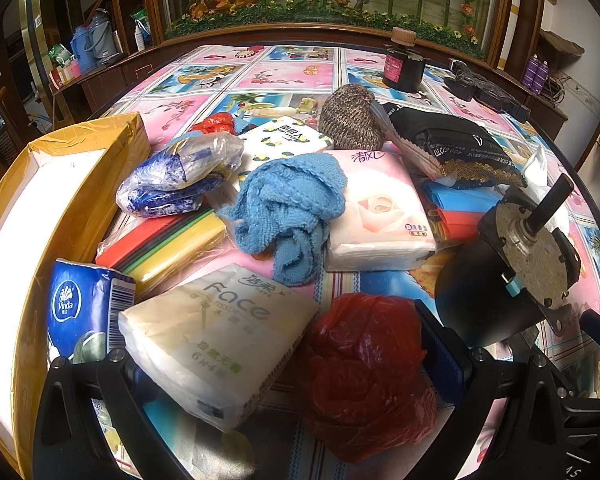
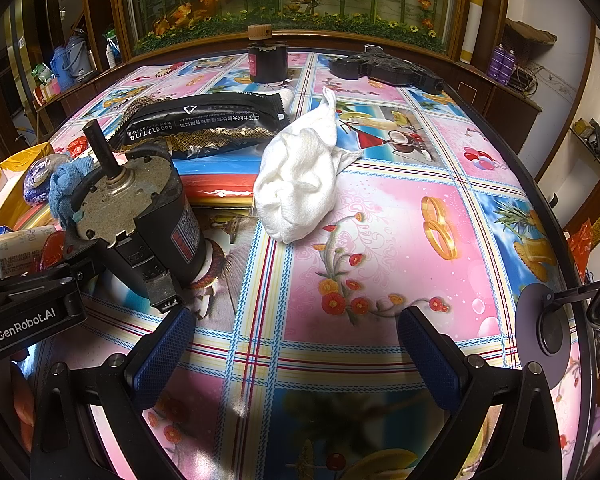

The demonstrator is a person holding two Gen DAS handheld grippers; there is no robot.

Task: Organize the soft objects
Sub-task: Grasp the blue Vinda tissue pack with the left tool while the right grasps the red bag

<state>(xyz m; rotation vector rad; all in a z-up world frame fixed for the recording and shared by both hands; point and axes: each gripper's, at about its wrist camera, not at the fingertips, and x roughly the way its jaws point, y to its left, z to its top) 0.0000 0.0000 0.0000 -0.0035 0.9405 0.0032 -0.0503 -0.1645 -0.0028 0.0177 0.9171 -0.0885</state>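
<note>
Between the spread fingers of the left claw (image 1: 288, 364) two things were seen: a cream tissue pack (image 1: 216, 336) marked "Face" and a crumpled red plastic bag (image 1: 364, 372), neither clearly gripped. Just left of the pack a blue Vinda tissue pack (image 1: 80, 316) was propped against the wall of a yellow box (image 1: 80, 200). Farther out, a blue knitted cloth (image 1: 288, 208) was heaped beside a pink tissue pack (image 1: 380, 212), with a bundle of blue-and-white plastic bags (image 1: 176, 180) lying over coloured sheets in plastic (image 1: 164, 244). Beyond these a brown knitted hat (image 1: 352, 118) and a black snack packet (image 1: 452, 146) were found. A grey motor (image 1: 536, 248) was seen at the right.

The right claw (image 2: 296, 356) was held apart and empty over the patterned counter (image 2: 380, 240). Ahead of it a white cloth (image 2: 300, 180) was bunched on the counter, touching stacked coloured sheets (image 2: 220, 184). A dark jar (image 2: 266, 60) stood far back.
</note>
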